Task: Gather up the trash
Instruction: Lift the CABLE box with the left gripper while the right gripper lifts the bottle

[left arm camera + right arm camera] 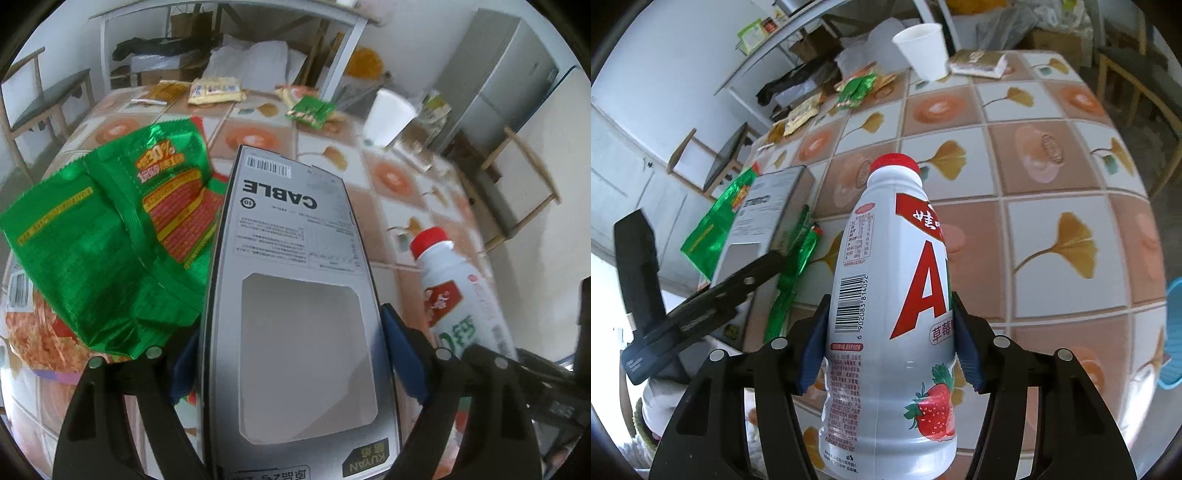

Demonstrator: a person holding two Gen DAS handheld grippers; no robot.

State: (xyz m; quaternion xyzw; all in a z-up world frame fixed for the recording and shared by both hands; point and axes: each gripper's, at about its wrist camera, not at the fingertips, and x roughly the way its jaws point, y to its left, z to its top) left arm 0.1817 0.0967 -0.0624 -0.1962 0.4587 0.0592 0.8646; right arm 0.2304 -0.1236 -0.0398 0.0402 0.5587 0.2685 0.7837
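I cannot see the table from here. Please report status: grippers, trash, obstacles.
Left gripper around grey cable box. Right gripper shut on strawberry drink bottle. Green snack bag beside box; wrappers and paper cup remain on table.

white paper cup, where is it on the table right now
The cup stands upright at the table's far edge, beside a brown packet and right of the small green wrappers.

Foil, card, plastic
You see a glossy crinkled foil wrapper (pixel 110 236), matt cardboard cable box (pixel 295 295), smooth plastic bottle (pixel 890 314).

Grey cable box (pixel 295 280) tilted over green wrapper (pixel 107 236); white strawberry bottle (pixel 890 306) lifted.
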